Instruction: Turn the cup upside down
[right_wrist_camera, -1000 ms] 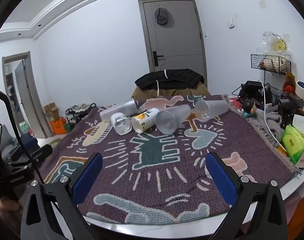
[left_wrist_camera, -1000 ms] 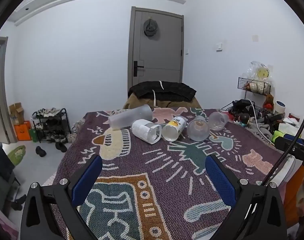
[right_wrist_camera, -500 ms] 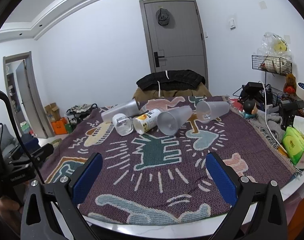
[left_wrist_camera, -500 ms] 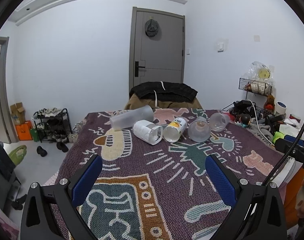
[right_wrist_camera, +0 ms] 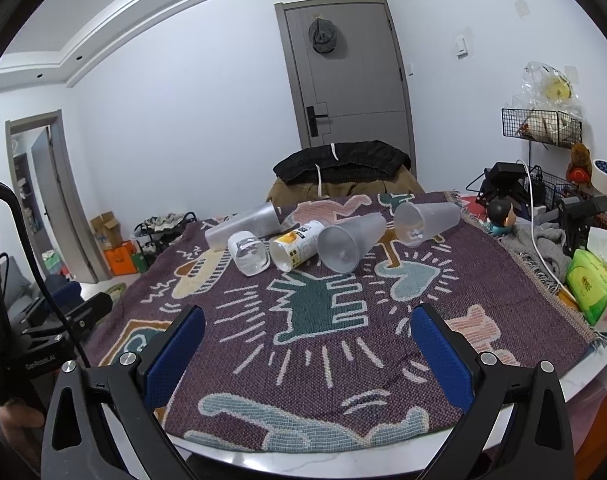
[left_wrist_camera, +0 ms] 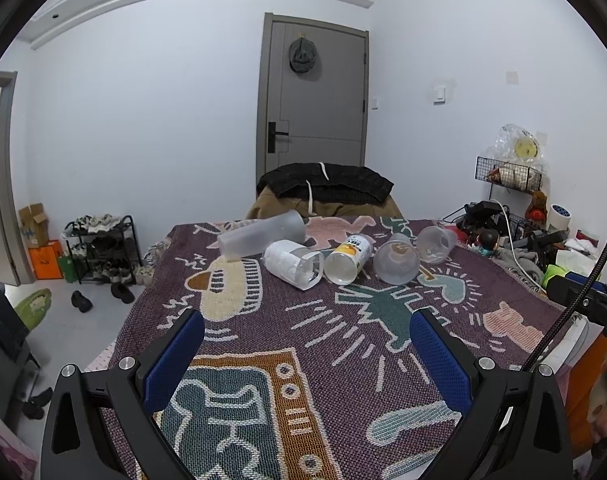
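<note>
While both wrist views covered the same row of cups, each showed something the other missed. Left wrist view caught the shoe rack (left_wrist_camera: 99, 250) and loose shoes on the floor at left. Right wrist view caught the green tissue pack (right_wrist_camera: 593, 286) at the surface's right edge and a second open doorway (right_wrist_camera: 43, 196) at far left.

Surface (right_wrist_camera: 327, 454) was a white-edged table covered by a purple woven blanket (left_wrist_camera: 311, 344) with cartoon figures. Beyond its far edge, a chair draped with black clothing (left_wrist_camera: 327, 182), then a grey door (left_wrist_camera: 319, 96) with a cap hung on it. Wire rack (right_wrist_camera: 541, 126) and cable clutter on the right.

Five cups lay on their sides across the far half of the blanket, none upright:
- tall frosted cup (left_wrist_camera: 261, 236), long axis roughly left-right, mouth to the right
- clear cup with white wrap (left_wrist_camera: 293, 264), mouth toward camera and right
- yellow-labelled cup (left_wrist_camera: 347, 258), mouth toward camera
- frosted cup (right_wrist_camera: 349, 242), mouth toward camera and left in the right view
- clear cup (right_wrist_camera: 425, 220) furthest right, mouth toward camera-left

Left gripper (left_wrist_camera: 305, 344) and right gripper (right_wrist_camera: 307, 338): jaws spread wide, nothing held, both over the near blanket, well apart from the cups.
</note>
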`<state>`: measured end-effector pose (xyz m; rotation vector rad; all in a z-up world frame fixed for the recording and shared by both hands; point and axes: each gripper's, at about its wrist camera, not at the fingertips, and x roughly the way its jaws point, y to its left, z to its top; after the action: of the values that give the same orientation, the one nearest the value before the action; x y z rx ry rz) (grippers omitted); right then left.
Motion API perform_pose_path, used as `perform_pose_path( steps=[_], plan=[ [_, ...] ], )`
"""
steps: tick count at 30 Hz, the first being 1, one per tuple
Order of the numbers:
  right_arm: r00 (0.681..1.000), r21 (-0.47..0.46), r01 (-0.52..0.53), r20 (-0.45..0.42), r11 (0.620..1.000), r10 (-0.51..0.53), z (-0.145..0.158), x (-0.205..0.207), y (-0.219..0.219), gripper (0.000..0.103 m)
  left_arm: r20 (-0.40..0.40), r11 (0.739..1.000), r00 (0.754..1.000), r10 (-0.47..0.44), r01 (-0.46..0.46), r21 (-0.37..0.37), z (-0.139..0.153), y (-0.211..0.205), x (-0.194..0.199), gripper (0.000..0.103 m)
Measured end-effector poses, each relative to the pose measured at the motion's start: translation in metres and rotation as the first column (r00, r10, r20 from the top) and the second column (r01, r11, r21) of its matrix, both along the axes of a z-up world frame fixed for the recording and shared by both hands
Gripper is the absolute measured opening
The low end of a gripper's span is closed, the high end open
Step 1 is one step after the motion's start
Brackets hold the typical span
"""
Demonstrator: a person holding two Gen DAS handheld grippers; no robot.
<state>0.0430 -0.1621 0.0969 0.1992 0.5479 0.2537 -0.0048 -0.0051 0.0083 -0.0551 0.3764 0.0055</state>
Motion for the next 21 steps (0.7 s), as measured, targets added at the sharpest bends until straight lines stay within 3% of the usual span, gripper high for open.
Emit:
perform_pose_path(
  steps=[21],
  plan=[
    [1.0, -0.043, 0.024, 0.003, 0.999, -0.024, 0.0015, -0.0001, 0.0035, 0.103, 0.01, 1.0, 1.0, -0.022, 0.022, 0.011, 0.0043, -0.0037, -0.0019, 0.103]
  ],
)
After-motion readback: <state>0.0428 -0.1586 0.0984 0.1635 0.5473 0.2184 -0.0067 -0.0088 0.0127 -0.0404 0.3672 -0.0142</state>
